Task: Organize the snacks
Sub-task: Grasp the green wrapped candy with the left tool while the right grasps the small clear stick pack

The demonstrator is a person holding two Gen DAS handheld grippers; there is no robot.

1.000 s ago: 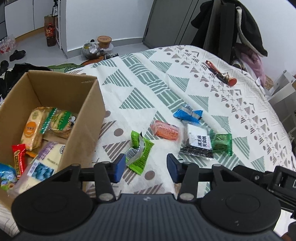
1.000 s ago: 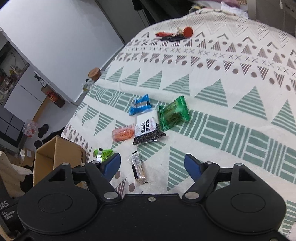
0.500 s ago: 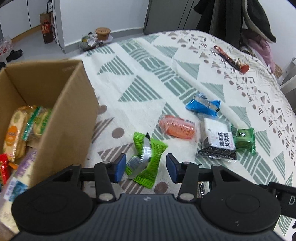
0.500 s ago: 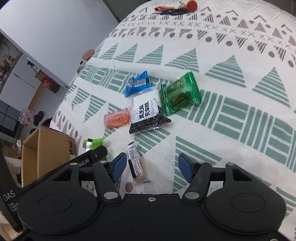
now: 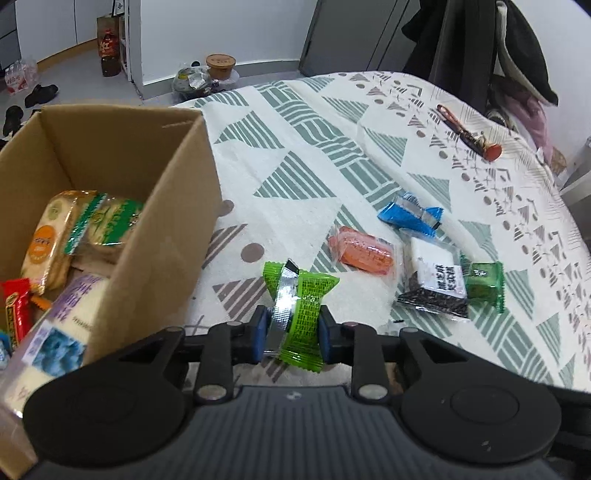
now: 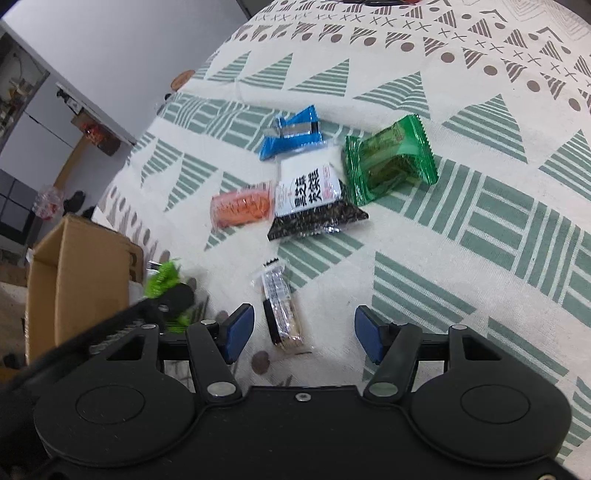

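Half a second on, the left tool (image 5: 290, 334) has closed around the lime-green snack packet (image 5: 297, 314), beside the cardboard box (image 5: 162, 206); the right tool (image 6: 303, 334) hangs open over a clear-wrapped snack bar (image 6: 282, 308) lying between its fingers on the patterned worktop (image 6: 461, 236).

This is looking like a lived-in home: a patterned tablecloth (image 5: 314, 155) is covering the worktop, coats (image 5: 517, 48) are hanging behind it, shoes (image 5: 40, 92) are lying on the grey floor, and white cupboards (image 5: 48, 26) are lining the wall.
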